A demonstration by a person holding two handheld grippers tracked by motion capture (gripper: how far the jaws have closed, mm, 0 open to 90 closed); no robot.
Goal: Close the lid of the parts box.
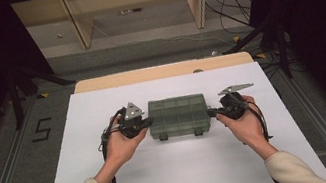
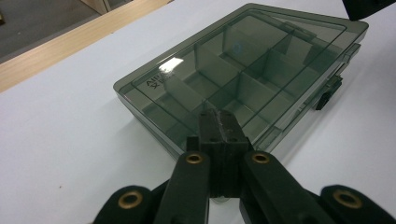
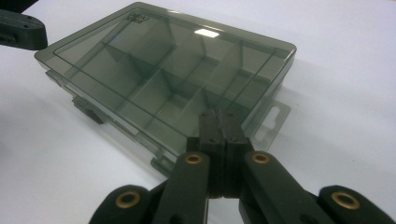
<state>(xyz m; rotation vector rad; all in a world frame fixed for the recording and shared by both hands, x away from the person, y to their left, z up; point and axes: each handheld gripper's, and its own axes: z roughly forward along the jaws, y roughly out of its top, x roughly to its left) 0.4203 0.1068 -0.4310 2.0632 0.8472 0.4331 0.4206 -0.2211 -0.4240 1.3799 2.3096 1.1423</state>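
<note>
A large dark numeral "5" point(image 1: 41, 129) stands on the grey floor point(image 1: 11, 164), just off the tabletop's point(image 1: 103, 107) left edge, near its far left corner. In the left gripper view, raised lettering point(image 2: 160, 78) is moulded into the lid of the smoky clear compartment box point(image 2: 261, 60), at the lid corner beside the bright glare; the letters are too faint to read. In the right gripper view the same moulded mark point(image 3: 137, 17) sits at the lid's far corner, also unreadable.
</note>
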